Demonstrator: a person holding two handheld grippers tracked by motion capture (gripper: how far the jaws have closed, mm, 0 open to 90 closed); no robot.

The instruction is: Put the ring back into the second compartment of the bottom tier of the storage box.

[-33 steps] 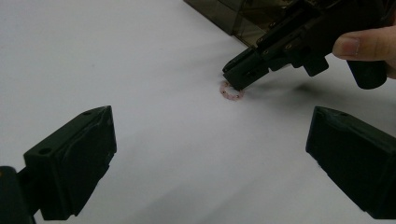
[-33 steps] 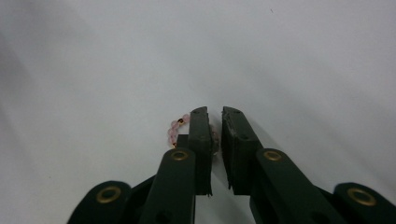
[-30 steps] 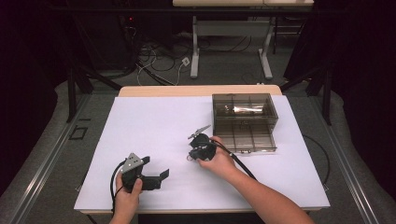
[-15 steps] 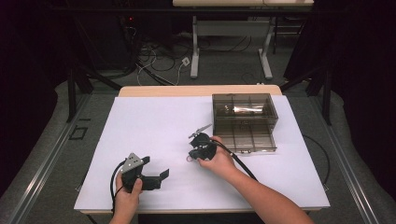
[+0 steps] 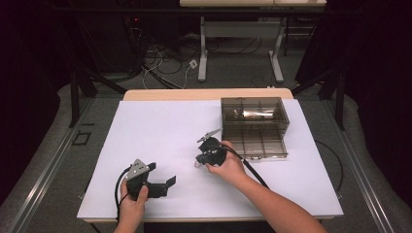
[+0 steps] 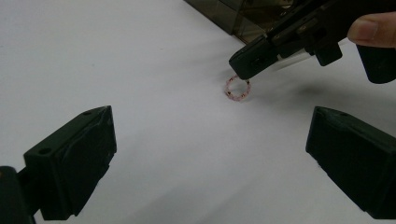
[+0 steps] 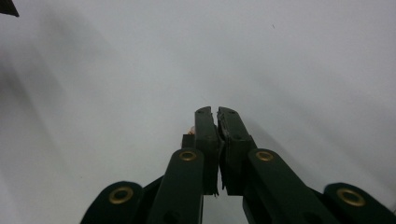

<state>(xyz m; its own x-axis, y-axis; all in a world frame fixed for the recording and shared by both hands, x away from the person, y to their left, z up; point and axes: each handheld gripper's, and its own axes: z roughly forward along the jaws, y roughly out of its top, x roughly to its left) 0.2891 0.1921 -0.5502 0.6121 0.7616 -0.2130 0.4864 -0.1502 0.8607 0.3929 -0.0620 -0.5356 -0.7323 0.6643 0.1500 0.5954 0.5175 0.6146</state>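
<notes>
Looking down from the high view, the right tool (image 5: 208, 153) sat mid-counter (image 5: 160, 126), just left of the compartment box (image 5: 253, 127); the left tool (image 5: 158, 186) rested well apart, nearer the front edge, jaws wide and empty. Nothing had shifted since the earlier frame. In the left gripper view, a small pink bead ring (image 6: 237, 88) lay on the counter directly under the right tool's tip, touching or nearly so. In the right gripper view, the right tool's jaws stood almost shut; a pinkish speck beside them was possibly the ring, grip unconfirmed.

A small pink beaded ring (image 6: 238, 89) stands upright on the white table, pinched at its top.
</notes>
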